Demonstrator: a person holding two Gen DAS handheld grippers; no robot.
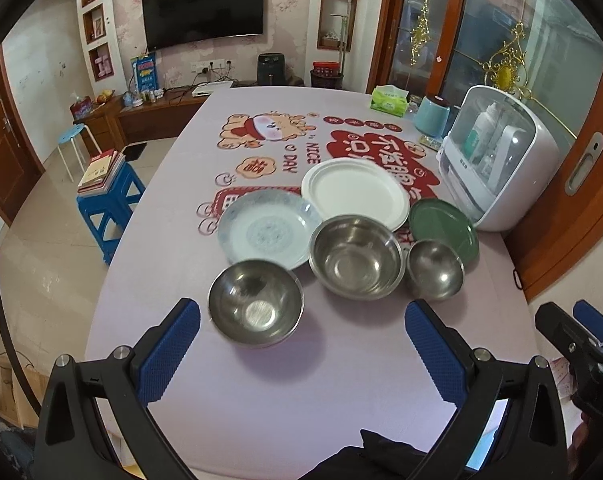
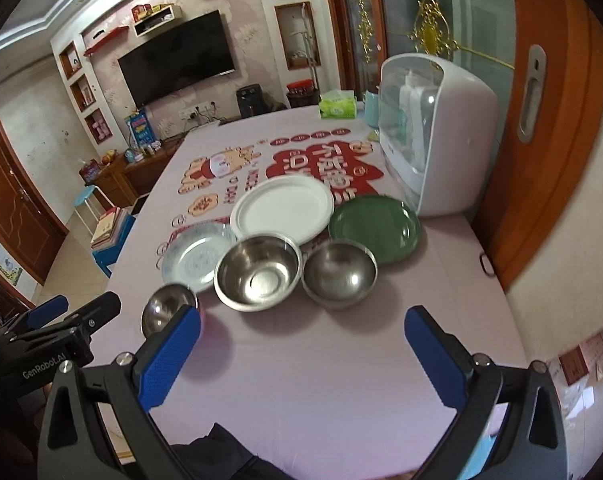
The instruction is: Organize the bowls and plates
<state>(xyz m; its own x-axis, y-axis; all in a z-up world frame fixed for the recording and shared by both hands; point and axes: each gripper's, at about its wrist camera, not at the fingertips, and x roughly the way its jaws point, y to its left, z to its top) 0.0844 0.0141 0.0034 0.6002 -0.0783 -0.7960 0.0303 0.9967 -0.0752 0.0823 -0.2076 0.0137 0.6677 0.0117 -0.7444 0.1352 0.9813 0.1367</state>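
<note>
plates and bowls are spread loose on the pink table [image 1: 261, 400], none yet stacked. nearest the left gripper [image 1: 301, 344], just ahead of its blue pads, stands a steel bowl [image 1: 256, 304], upright and apart from the rest. behind it a larger steel bowl [image 1: 355, 258] and a small steel bowl [image 1: 435, 270] sit side by side, close together. further back lie three plates: a blue patterned plate [image 1: 267, 232] on the left, a white plate [image 1: 355, 190] in the middle with its near edge hidden behind the large bowl, and a green plate [image 1: 443, 226] on the right, partly hidden by the small bowl.

the steel bowls are judged light, stiff and slippery; a pinch over the rim wall is likely the safest hold, and nesting should be easy by size. the patterned plate looks ceramic, so heavier and breakable; the white one looks thin and light. the flat plates offer only a low rim, so an edge grip from the side would be called for.

both tongs are held wide apart and empty. the left gripper is poised low over the near table edge, pointed at the nearest bowl. the right gripper [image 2: 301, 344] is held alongside, aimed toward the small bowl.
</note>
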